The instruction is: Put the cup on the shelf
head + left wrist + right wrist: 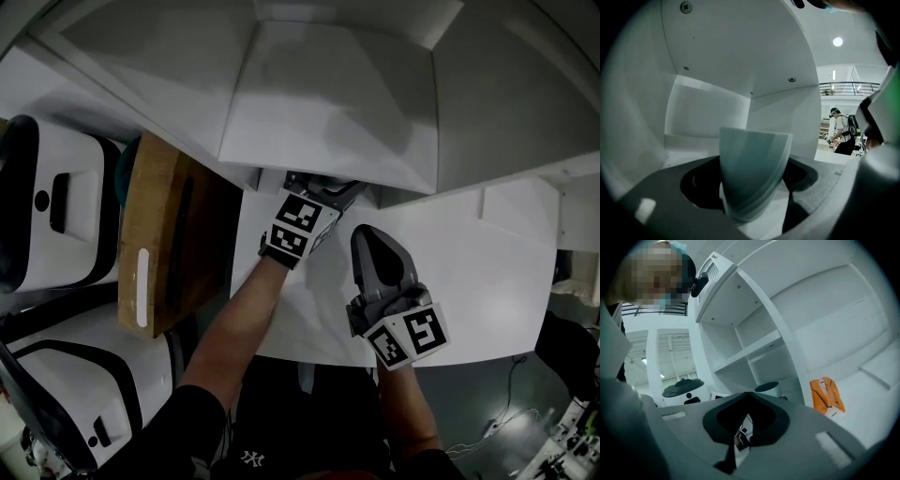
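Tapering downward, the cup (754,171) stands upright in the left hand-held gripper (323,187).

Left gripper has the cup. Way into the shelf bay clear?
Likely yes: the left gripper, shut on the cup, sits inside the shelf bay, and nothing shows in front of the cup.

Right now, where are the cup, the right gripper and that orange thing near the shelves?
cup (754,173), left gripper view, middle of its pale wall.
right gripper (373,246), head view, tips of its closed jaws.
orange item (826,397), right gripper view, centre of its face.
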Demonstrator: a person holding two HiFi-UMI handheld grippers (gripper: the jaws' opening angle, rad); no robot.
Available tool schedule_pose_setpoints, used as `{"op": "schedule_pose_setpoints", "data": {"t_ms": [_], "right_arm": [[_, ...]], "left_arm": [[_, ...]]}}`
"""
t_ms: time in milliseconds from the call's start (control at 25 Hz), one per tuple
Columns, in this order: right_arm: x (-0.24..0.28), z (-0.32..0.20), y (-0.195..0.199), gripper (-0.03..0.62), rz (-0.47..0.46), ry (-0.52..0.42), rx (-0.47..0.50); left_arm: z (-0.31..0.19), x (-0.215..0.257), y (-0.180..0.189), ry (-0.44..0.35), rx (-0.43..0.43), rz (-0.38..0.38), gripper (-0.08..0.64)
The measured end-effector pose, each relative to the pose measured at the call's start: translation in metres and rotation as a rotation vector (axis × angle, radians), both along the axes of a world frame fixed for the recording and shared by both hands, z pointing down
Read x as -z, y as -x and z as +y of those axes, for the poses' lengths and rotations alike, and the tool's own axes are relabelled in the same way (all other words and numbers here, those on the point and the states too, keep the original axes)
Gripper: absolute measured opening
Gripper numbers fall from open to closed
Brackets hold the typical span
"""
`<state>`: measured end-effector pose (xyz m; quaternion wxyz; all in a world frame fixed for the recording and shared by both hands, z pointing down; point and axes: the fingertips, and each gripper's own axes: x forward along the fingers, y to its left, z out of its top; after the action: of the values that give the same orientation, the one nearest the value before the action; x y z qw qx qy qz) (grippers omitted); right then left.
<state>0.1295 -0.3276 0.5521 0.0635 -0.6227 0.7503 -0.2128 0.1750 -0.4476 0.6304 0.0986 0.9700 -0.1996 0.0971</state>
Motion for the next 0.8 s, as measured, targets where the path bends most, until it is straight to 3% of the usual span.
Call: {"op": "schedule_pose_setpoints", "data": {"t_ms": [400,800], "right_arm": [[0.002,-0.007,0.001,0.011,-0.004,-0.015,0.013],[0.012,-0.002,0.002,0.011,0.007,-0.003,0.021]], "left_arm": [[0.007,-0.003,0.005,-0.033,-0.013,-0.002,0.385],[0.016,0.002,0.024,-0.005,0.012,-0.010,0.428]]}}
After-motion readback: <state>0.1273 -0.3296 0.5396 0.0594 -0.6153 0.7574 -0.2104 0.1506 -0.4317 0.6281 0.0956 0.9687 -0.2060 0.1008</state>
